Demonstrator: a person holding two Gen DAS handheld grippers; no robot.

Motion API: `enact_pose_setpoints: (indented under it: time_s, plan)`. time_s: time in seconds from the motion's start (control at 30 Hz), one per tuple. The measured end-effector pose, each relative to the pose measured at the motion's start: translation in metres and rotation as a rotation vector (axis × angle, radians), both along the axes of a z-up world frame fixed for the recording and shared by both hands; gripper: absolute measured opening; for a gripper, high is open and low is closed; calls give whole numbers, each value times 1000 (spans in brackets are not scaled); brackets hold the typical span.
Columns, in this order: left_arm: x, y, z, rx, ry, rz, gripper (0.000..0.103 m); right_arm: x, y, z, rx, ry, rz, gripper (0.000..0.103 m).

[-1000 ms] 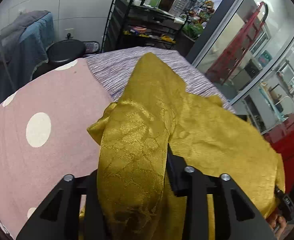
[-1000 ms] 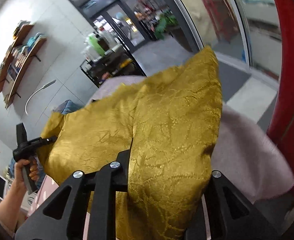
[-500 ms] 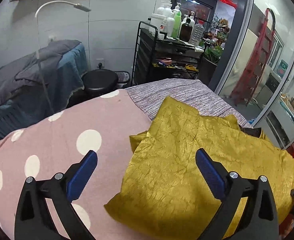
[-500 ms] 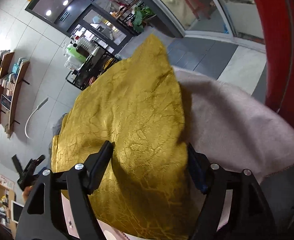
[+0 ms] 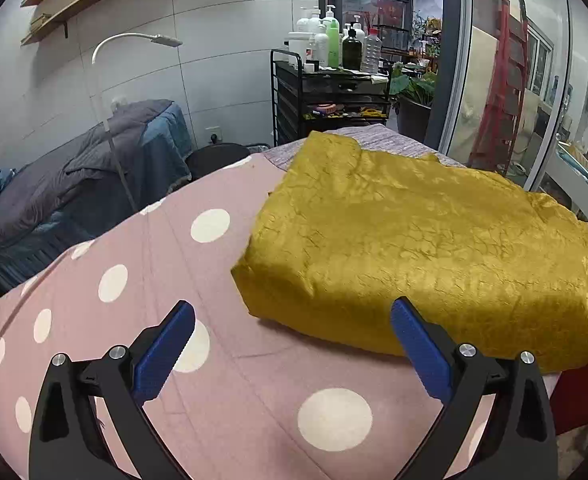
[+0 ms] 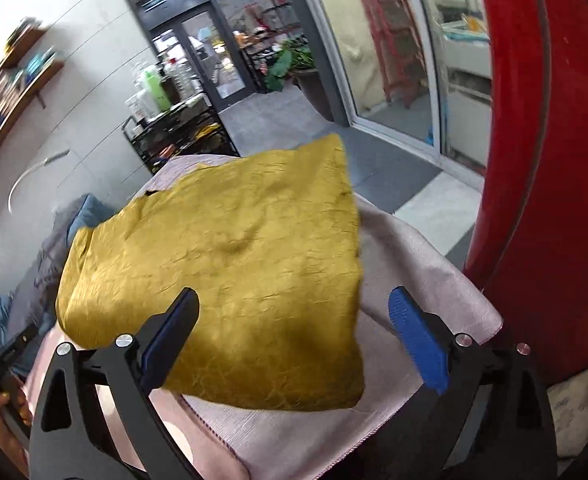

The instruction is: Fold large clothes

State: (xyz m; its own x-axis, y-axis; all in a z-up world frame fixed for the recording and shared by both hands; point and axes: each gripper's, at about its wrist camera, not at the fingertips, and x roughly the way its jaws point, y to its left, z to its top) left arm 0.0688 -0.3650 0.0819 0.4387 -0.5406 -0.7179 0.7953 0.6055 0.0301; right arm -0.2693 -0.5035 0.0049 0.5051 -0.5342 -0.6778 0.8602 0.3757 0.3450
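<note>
A: Left wrist view. Where is the garment?

B: The folded yellow garment [image 5: 421,240] lies flat on the pink polka-dot cover [image 5: 174,280], far edge over a striped grey cloth [image 5: 393,142]. Beyond, a black trolley [image 5: 325,96] carries bottles.

A: The claw?

B: The left gripper [image 5: 292,322] is spread wide, nothing in it; its blue pads [image 5: 162,354] hang above the cover, just short of the garment's near edge.

A: Right wrist view?

B: Blurred. The garment [image 6: 230,272] sits on a pale pink cloth [image 6: 405,248], a red panel [image 6: 541,160] alongside. The right gripper [image 6: 292,308] has jaws opening, wide by now, straddling the near corner without touching it. Bottom left, a hand [image 6: 6,404] grips a black handle.
</note>
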Motion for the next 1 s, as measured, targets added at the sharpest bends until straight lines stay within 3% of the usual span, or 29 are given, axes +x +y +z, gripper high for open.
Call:
enact_pose_setpoints:
  time_s: [0.07,0.23,0.37,0.6,1.0]
  plan:
    - [-16,-3,-2,15,1,-29,97,14,13,7,-35,33,54,94]
    - [-57,-13,-16,82,-84,-92,97,59,50,12,-125,144,208,94]
    - [-77,-15,-20,99,-70,-129,97,83,75,12,-149,187,300,94]
    - [-85,-11,-16,111,-90,-109,97,86,87,12,-110,201,316,94]
    - [-91,-4,-24,134,-23,-105,97,82,98,-1,-61,263,322,94]
